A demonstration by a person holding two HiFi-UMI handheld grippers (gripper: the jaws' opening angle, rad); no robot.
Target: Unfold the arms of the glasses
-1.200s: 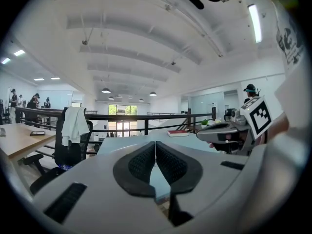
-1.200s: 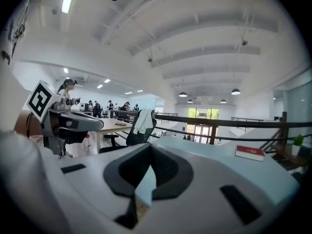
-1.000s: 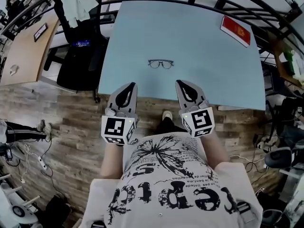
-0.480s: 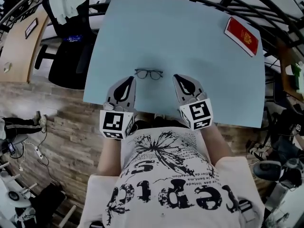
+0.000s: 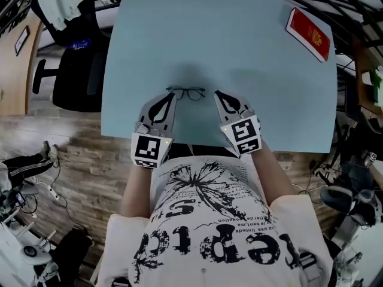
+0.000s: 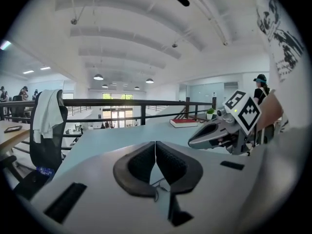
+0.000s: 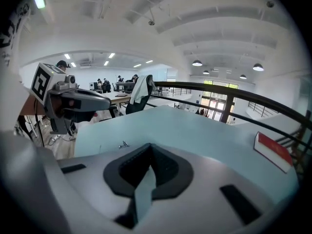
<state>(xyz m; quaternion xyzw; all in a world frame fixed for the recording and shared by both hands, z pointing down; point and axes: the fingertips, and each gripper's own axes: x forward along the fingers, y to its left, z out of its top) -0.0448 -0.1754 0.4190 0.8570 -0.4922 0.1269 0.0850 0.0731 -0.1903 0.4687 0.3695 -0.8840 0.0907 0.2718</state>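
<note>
On the pale blue tabletop (image 5: 239,46), thin dark-rimmed glasses (image 5: 185,92) are lying between the grey left gripper (image 5: 170,97) and grey right gripper (image 5: 218,95), both showing jaws pressed together, empty.

No legible text anywhere; only indistinct lettering on the shirt (image 5: 209,232)

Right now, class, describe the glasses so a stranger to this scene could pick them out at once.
Start at the big pale blue table and go to its near edge. Between the grey left gripper and right gripper lie thin dark-framed glasses. Unlike the solid red book far right, they are a wiry outline.
</note>
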